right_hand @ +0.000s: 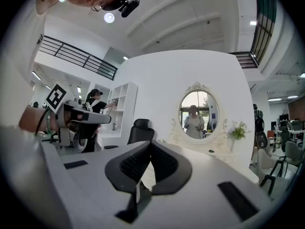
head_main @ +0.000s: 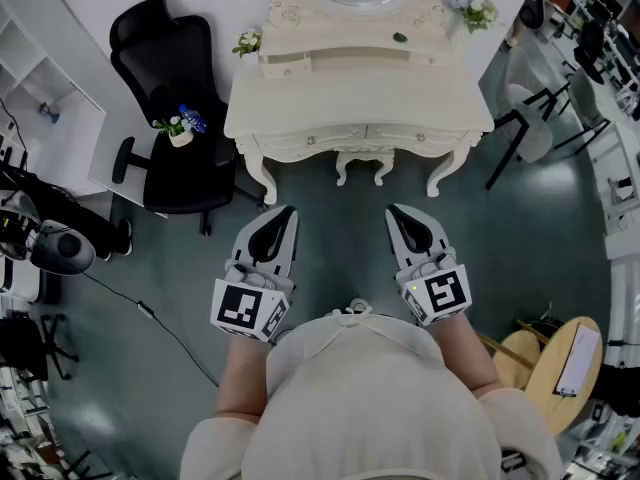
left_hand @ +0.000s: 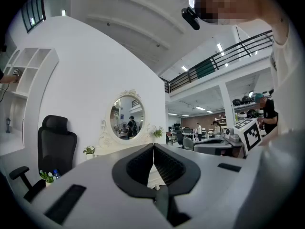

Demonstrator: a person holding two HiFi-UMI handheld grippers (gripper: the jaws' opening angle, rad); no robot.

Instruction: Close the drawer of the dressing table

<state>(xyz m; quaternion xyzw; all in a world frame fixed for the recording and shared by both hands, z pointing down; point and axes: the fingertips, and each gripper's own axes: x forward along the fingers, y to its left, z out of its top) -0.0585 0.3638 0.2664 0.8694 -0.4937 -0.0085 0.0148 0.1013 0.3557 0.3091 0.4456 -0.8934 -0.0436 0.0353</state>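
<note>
Head view: dressing table stands ahead, well apart from both grippers; its small upper drawer juts out, left of centre; left gripper and right gripper side by side | Left gripper view: jaws pressed together, nothing between; oval mirror beyond | Right gripper view: jaws pressed together, nothing between, facing the table.

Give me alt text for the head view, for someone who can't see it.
Seen from above, a person holds the left gripper and right gripper, both shut and empty, pointing at a white dressing table ahead, not touching it. A small upper drawer at its left looks pulled out; a black office chair stands to the left.
</note>
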